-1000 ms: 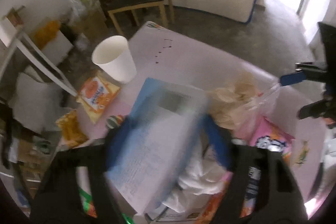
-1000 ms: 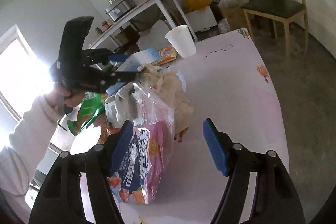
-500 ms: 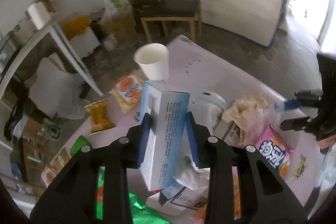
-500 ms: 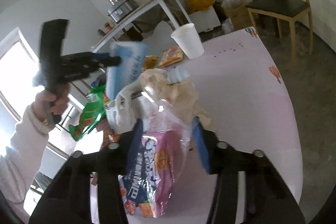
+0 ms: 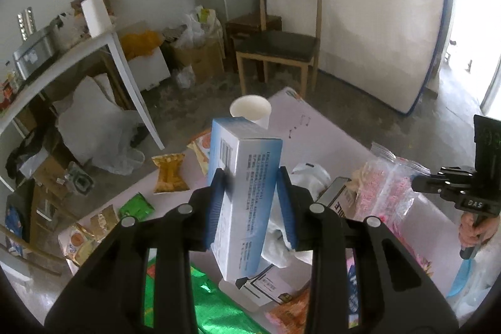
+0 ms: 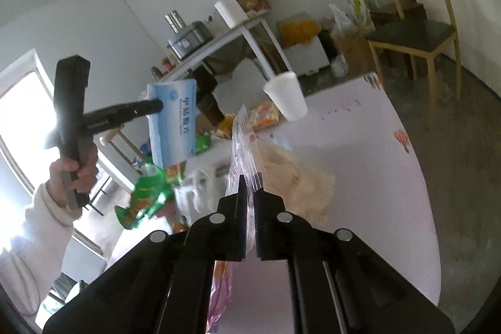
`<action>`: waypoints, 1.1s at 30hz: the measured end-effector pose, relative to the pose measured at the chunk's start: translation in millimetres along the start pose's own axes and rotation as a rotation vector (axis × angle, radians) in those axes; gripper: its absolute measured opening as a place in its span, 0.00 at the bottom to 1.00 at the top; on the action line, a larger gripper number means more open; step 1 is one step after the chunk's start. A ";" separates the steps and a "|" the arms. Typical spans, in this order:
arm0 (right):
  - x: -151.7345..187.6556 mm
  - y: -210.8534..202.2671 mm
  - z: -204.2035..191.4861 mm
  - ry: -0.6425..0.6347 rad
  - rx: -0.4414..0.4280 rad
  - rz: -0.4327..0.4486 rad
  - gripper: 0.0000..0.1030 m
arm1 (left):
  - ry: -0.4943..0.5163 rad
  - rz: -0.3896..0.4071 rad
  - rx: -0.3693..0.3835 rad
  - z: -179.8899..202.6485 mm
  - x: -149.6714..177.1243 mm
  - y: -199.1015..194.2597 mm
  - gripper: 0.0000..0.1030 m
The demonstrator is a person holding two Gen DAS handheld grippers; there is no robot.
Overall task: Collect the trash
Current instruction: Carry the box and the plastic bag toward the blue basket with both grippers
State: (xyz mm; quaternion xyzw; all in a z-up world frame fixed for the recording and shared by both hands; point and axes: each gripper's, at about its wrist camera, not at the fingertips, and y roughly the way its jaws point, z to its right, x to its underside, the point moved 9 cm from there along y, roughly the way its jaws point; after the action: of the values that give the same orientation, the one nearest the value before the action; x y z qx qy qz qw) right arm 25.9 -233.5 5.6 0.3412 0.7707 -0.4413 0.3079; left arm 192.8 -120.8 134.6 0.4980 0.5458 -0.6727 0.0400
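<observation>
My left gripper is shut on a tall blue-and-white carton and holds it upright above the table; the same carton shows at the left of the right wrist view, clamped in the left gripper. My right gripper is shut on the rim of a clear plastic bag, which holds crumpled paper. That bag stands at the right in the left wrist view, beside the right gripper's black body. A white paper cup stands on the pale pink table.
Snack wrappers lie along the table's left side: a yellow one, an orange one, green ones. White boxes and tissue sit under the carton. A wooden chair and a cluttered white side table stand beyond.
My left gripper closed on the carton and lifted it upright off the pile. My right gripper's jaws closed from wide open onto the plastic bag's rim and rose slightly.
</observation>
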 end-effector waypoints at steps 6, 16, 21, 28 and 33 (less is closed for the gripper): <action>-23.5 -18.5 -20.0 -0.017 -0.039 0.075 0.04 | -0.038 0.080 -0.036 0.1 -10.2 -25.6 0.31; -33.8 -89.0 -55.8 -0.023 -0.126 0.178 0.04 | -0.050 0.196 0.036 53.5 -28.5 -89.6 0.31; -19.9 -152.8 -59.6 -0.006 -0.155 0.241 0.04 | -0.038 0.246 0.092 102.6 -23.9 -131.4 0.31; 35.7 -265.3 -19.2 0.066 -0.037 0.288 0.04 | 0.003 0.220 0.272 210.9 -5.2 -161.4 0.31; 98.6 -338.3 39.2 0.186 0.155 0.315 0.04 | 0.032 0.180 0.458 298.0 13.5 -163.1 0.31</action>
State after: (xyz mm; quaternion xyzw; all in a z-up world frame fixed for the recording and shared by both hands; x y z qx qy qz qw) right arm -294.2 -371.1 71.7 0.5195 0.6967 -0.4121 0.2736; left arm -98.0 -279.4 210.9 0.5513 0.3331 -0.7646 -0.0230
